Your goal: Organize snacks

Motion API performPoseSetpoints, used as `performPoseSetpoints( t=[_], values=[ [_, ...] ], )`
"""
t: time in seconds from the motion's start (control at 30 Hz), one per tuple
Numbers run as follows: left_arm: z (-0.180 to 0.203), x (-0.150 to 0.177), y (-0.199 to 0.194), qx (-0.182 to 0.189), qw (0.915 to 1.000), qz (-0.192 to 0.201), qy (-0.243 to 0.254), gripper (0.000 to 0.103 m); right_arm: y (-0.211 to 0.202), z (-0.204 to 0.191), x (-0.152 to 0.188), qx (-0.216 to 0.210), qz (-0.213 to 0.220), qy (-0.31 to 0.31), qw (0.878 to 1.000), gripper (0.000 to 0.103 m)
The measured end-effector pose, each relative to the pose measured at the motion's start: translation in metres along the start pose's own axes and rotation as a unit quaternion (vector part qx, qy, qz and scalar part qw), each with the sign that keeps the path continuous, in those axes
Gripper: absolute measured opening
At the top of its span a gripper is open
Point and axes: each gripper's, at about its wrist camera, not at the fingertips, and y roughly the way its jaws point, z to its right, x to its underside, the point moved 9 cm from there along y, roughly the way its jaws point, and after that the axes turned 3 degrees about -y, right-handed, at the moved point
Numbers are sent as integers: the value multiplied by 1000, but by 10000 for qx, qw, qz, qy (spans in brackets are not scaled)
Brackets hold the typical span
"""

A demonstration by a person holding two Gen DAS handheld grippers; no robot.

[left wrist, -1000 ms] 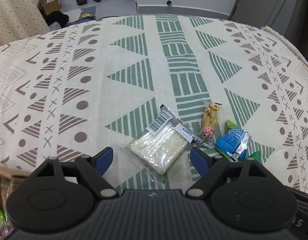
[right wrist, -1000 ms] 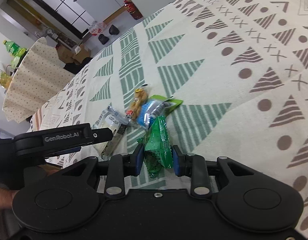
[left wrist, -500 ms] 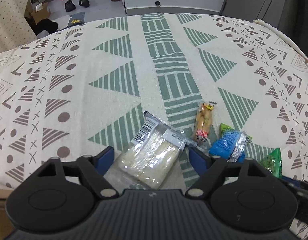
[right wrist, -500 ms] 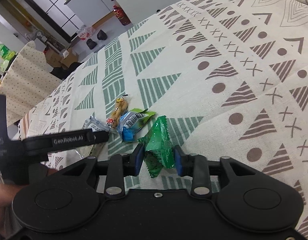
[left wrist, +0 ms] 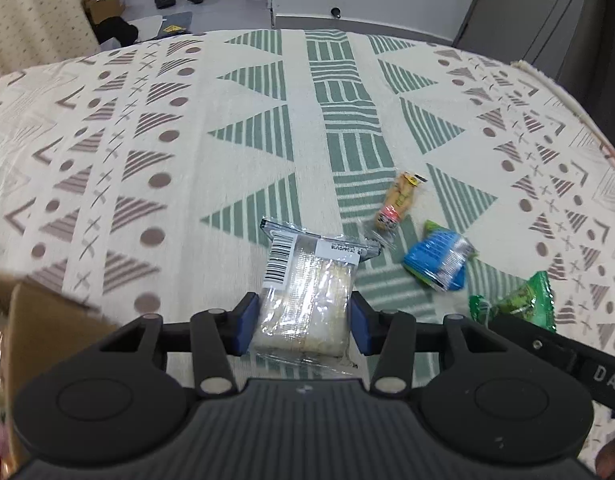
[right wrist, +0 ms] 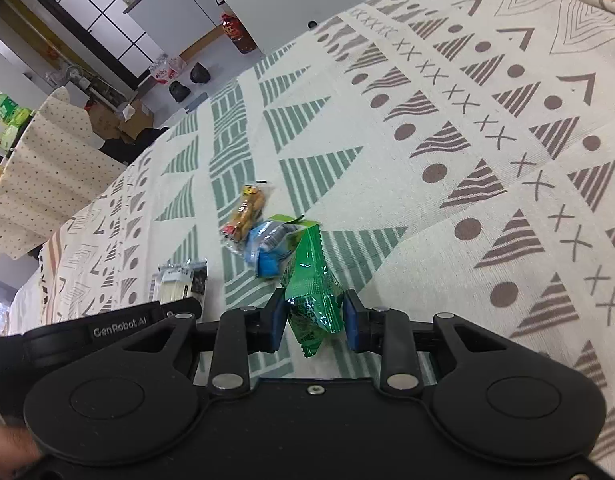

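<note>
Here the left claw is closing its blue pads against the sides of the clear cracker packet lying on the patterned desk; light, crinkly and brittle inside, it is best held across its middle. Rightward, the peanut pack and blue packet are lying near, clear of the claw. The right claw is pinching the slippery green pouch by its lower end.

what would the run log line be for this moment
left claw: closed on clear cracker pack | right claw: holding green packet | on cloth: blue packet, orange packet
</note>
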Motion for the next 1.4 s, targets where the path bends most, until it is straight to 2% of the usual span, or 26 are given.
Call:
performPoseSetpoints(
  t=[0.3,0.83,1.4],
  values=[
    [-6,15,-52,64,9995,262,-174,47,-29,-26,5,-72,184,-191,9996,29],
    [-52,34,-136,19,9948,710,-733,47,-74,-85,23,-362,476,-577,9965,29],
    [-129,35,-178,-232,9863,1040,-1260,47,-82,-156,38,-683,551,-965,9915,29]
  ],
)
